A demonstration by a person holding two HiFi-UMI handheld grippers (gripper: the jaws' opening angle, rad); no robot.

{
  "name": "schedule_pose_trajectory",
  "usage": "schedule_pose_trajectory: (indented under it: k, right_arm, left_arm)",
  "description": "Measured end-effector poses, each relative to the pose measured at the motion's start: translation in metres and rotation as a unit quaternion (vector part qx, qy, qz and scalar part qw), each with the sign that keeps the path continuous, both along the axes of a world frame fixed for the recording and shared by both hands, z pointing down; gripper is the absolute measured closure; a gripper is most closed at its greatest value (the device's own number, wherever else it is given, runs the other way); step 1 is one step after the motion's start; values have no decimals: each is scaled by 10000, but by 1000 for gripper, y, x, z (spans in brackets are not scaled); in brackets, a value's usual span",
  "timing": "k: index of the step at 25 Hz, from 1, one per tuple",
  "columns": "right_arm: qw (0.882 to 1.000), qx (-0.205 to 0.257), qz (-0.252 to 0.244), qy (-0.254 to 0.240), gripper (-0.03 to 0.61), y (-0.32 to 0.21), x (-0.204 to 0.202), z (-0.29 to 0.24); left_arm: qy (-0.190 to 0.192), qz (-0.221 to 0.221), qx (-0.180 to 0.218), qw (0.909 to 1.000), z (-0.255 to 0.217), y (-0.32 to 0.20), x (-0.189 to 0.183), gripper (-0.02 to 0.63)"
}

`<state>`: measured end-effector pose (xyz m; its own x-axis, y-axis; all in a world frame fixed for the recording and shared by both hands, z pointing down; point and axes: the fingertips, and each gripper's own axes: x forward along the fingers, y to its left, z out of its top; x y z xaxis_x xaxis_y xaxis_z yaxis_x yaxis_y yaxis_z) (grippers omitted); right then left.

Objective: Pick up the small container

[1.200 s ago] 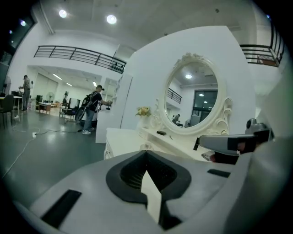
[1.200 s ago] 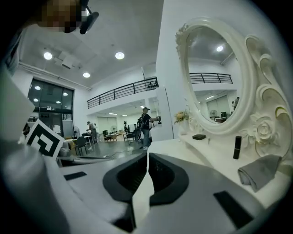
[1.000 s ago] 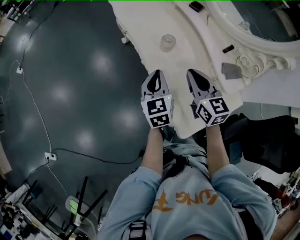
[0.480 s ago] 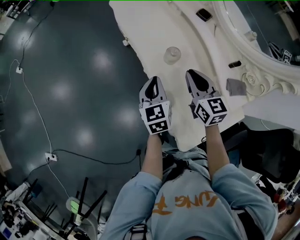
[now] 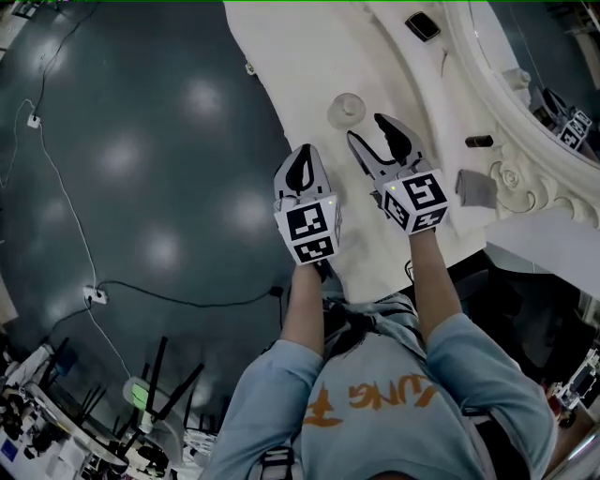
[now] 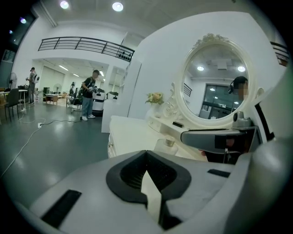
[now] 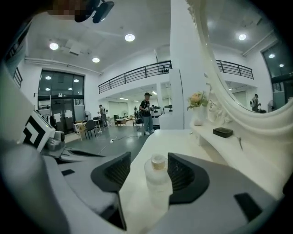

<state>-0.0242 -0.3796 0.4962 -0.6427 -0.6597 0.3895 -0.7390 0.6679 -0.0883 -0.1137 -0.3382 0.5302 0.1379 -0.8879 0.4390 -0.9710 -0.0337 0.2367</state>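
Note:
The small container (image 5: 346, 110), a clear little jar with a pale cap, stands on the white dressing table (image 5: 300, 66). My right gripper (image 5: 367, 128) points at it with its jaws opening. In the right gripper view the small container (image 7: 158, 176) shows in the gap of my right gripper (image 7: 149, 157), just past the tips, and neither pad touches it. My left gripper (image 5: 305, 152) hangs shut and empty at the table's edge, behind and left of the jar. From my left gripper (image 6: 147, 157) the small container (image 6: 165, 146) is ahead to the right.
An ornate mirror frame (image 5: 525, 103) runs along the table's far right. A black object (image 5: 421, 25), a small dark item (image 5: 479, 142) and a grey cloth (image 5: 474, 187) lie by it. Dark floor with cables (image 5: 94, 295) lies left. People stand far off (image 6: 88, 100).
Both grippers have moved forward toward the container. The right gripper's jaws, shut earlier, now stand apart. The left gripper stays shut.

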Motion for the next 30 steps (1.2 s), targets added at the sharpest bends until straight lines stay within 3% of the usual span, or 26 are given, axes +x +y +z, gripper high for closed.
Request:
schedule_pose_trajectory:
  k: [3,9,21,30]
  right_arm:
    - [9999,-30,-91,81,293,-10,-5,9]
    - [9993,-68,-229,278,261,-29,-11,33]
    - [9972,-270,-488,497,252,-47,-27,81]
    - [9968,-283,-283,689,253,-54,-33,96]
  left_arm:
    - [-13,-71,-72,9999,4,-5,-3,592]
    - [-40,-230,-169,9996,16,-15,-8,592]
    - [-60,-370,-406,9985,40,-17,-15,592]
    - [-119,-505,-408,9978,40,-4,-27,592]
